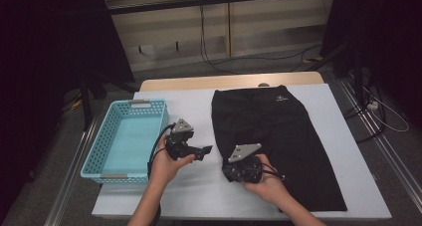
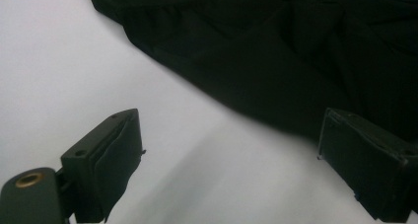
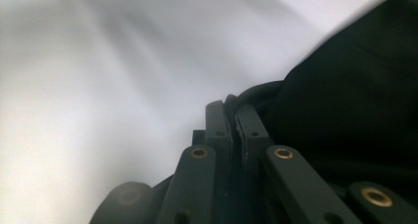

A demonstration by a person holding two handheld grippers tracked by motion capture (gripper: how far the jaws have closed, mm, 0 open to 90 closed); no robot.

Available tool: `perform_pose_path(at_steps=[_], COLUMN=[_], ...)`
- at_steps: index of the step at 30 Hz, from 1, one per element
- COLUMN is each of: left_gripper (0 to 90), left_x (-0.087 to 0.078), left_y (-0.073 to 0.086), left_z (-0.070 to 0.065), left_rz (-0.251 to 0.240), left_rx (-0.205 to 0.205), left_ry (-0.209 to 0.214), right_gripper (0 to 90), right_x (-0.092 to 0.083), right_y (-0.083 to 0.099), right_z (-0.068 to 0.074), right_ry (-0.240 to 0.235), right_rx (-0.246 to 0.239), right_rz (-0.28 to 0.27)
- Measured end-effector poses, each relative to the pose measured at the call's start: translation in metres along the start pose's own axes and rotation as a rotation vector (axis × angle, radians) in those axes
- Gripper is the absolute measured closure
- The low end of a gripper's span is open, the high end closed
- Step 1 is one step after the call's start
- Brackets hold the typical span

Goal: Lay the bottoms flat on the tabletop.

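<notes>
A black garment (image 1: 278, 131) lies flat on the white-covered table (image 1: 199, 196), its waist toward the far edge. My right gripper (image 1: 228, 172) sits low at the garment's near left hem. In the right gripper view its jaws (image 3: 234, 113) stand pressed together, with a fold of the black cloth (image 3: 355, 110) caught at their tips. My left gripper (image 1: 204, 152) is held just left of the garment, a little above the table. Its jaws (image 2: 226, 135) stand wide apart with only white table between them, and the garment's edge (image 2: 276, 51) lies just beyond.
A light blue perforated basket (image 1: 99, 171) stands at the table's left side, close to my left hand. The table's wooden far edge (image 1: 229, 80) shows behind the garment. Cables trail on the floor beyond.
</notes>
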State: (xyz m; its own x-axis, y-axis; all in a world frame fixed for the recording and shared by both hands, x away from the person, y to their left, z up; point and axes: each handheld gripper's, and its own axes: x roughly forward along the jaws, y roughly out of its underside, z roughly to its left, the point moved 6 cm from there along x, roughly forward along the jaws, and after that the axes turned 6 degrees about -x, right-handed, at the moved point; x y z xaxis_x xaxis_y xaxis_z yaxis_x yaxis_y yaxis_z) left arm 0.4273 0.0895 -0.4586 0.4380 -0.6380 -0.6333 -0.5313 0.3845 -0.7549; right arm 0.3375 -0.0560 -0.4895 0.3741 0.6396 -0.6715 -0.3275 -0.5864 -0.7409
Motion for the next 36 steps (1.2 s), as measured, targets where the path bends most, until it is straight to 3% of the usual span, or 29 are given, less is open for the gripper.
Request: perform_pose_path(at_steps=[2,5,7,10,17,21,24,30,33,36], left_gripper=[9.4,9.7,10.4,11.2,16.5,25.4,34.8,51.0,61.7,80.7], left_x=[0.000,0.001,0.002,0.005,0.020,0.029,0.035,0.045,0.050,0.051], left_y=[0.001,0.003,0.003,0.004,0.010,0.013,0.015,0.018,0.019,0.019], left_z=[0.000,-0.001,-0.001,-0.005,-0.015,-0.023,-0.026,-0.034,-0.037,-0.038], left_rz=[0.008,0.010,0.013,0.020,0.045,0.059,0.059,0.082,0.093,0.102], left_rx=[-0.002,-0.008,-0.005,-0.005,-0.014,-0.023,-0.013,-0.019,0.008,-0.038], left_ry=[0.004,0.001,0.007,0.017,0.022,0.046,0.033,0.042,0.031,0.066], right_gripper=[83.5,65.7,53.9,44.7,37.2,33.0,31.7,30.9,31.1,31.2], right_x=[0.001,0.002,-0.003,-0.017,-0.041,-0.046,-0.050,-0.051,-0.053,-0.054], right_y=[-0.004,-0.006,-0.007,-0.008,0.007,0.017,0.021,0.024,0.025,0.026], right_z=[0.010,0.014,0.007,-0.010,-0.050,-0.065,-0.072,-0.075,-0.078,-0.080], right_ry=[-0.041,-0.045,-0.012,0.037,0.186,0.247,0.279,0.296,0.314,0.316], right_rx=[-0.016,-0.037,-0.022,0.016,0.092,0.132,0.139,0.143,0.143,0.147], right_rz=[-0.014,-0.006,-0.017,-0.051,-0.048,-0.028,-0.022,-0.009,-0.009,-0.007])
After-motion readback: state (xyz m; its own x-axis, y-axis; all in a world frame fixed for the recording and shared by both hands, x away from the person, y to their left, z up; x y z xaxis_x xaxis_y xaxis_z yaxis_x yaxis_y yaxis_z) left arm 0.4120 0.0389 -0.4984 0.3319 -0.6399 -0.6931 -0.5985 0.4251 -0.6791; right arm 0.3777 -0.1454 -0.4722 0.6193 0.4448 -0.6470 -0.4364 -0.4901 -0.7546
